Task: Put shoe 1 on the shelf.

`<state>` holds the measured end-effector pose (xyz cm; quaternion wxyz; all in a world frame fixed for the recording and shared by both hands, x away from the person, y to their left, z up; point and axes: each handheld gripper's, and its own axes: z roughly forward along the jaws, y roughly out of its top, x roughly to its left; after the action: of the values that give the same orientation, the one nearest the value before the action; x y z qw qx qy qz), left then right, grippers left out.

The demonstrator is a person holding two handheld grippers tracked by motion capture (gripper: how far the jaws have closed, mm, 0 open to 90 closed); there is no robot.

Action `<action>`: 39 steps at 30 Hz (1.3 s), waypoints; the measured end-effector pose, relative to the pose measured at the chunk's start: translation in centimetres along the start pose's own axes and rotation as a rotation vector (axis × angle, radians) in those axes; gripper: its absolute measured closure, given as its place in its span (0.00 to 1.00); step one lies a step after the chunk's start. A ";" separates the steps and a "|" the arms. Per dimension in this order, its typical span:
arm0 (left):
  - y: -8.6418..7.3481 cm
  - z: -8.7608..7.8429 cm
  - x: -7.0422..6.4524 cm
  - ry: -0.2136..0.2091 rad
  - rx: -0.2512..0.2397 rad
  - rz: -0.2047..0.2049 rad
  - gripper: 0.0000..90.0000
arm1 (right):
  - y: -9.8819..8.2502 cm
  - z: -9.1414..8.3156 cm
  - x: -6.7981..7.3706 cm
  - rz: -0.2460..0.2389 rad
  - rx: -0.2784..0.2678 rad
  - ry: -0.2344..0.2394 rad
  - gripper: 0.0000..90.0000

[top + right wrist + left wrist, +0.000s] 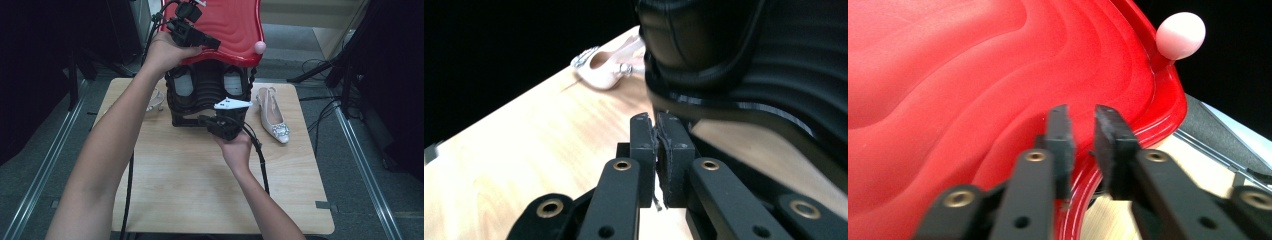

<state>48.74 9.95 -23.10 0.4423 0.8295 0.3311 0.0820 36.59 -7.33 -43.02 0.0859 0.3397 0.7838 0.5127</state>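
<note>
A black ribbed box [207,92] stands at the back of the wooden table [190,190], its red wavy lid [225,25] swung up. My left gripper [211,43] is at the lid's front rim [1128,140]; its jaws stand slightly apart, with the rim showing in the gap and the pads not pressing on it. A pink knob [1180,35] sticks out at the lid's corner. My right gripper [202,120] sits low in front of the box's base [749,115], jaws shut with nothing clearly held.
A pale slingback shoe [273,119] with a jewelled toe lies right of the box. A second shoe [155,100] lies left of it, partly behind my left forearm. Cables and stand legs [345,75] sit on the floor right of the table.
</note>
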 end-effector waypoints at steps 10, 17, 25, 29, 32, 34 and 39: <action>-0.6 -2.8 -2.4 0.007 0.009 0.013 0.62 | -3.3 -3.9 -0.9 0.016 0.031 0.036 0.81; -2.8 -4.6 -4.1 -0.012 0.007 0.023 0.56 | -5.2 -5.6 -2.0 0.045 0.033 0.035 0.77; -7.0 -5.5 -4.5 -0.015 -0.002 -0.002 0.53 | -6.5 -6.1 -2.8 0.037 0.022 0.044 0.72; -9.5 -5.3 -4.2 -0.013 0.014 -0.020 0.52 | -7.4 -5.7 -3.3 0.039 0.056 0.035 0.71; -10.9 -5.1 -4.1 -0.012 0.022 -0.024 0.52 | -7.7 -5.8 -3.7 0.043 0.060 0.031 0.69; -11.8 -5.0 -4.0 -0.019 0.015 -0.035 0.52 | -7.9 -6.1 -3.9 0.044 0.052 0.024 0.68; -14.1 -4.6 -3.6 -0.024 0.010 -0.052 0.52 | -8.2 -7.1 -4.5 0.055 0.043 0.005 0.66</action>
<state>37.29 16.28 -30.92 0.4439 0.8238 0.3475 0.0591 32.89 -17.41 -47.78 0.0627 0.3615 0.7853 0.4986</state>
